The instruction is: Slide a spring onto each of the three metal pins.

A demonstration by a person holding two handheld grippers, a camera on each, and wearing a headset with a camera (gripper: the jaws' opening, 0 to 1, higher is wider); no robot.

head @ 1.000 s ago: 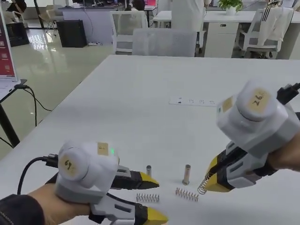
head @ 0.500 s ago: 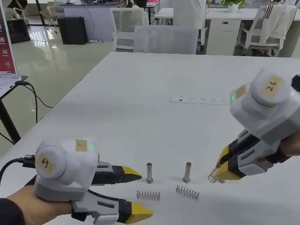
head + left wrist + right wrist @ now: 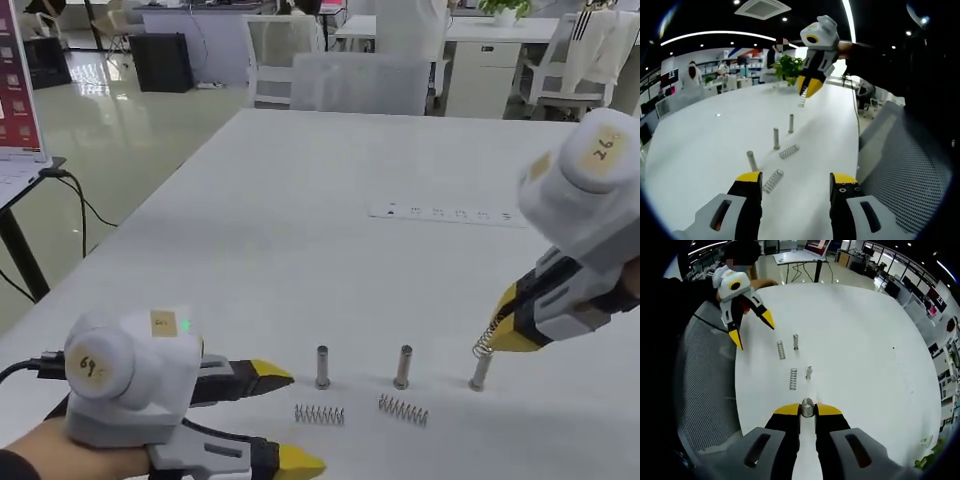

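Three short metal pins stand upright in a row near the table's front: left pin (image 3: 322,366), middle pin (image 3: 403,367), right pin (image 3: 481,372). My right gripper (image 3: 510,335) is shut on a spring (image 3: 486,340) that hangs tilted just above the right pin. From the right gripper view the held spring (image 3: 807,408) sits between the yellow tips. Two loose springs (image 3: 320,413) (image 3: 403,409) lie flat in front of the left and middle pins. My left gripper (image 3: 285,420) is open and holds nothing, left of the left pin (image 3: 753,161).
A white power strip (image 3: 445,213) lies flat farther back on the white table (image 3: 300,200). Chairs (image 3: 360,85) and desks stand beyond the far edge. A mesh chair back (image 3: 905,165) is at the table's near side.
My right gripper has carried the spring right and upward, from beside the middle pin to just over the right pin, now uncovered. My left gripper has drawn back a little from the left pin.
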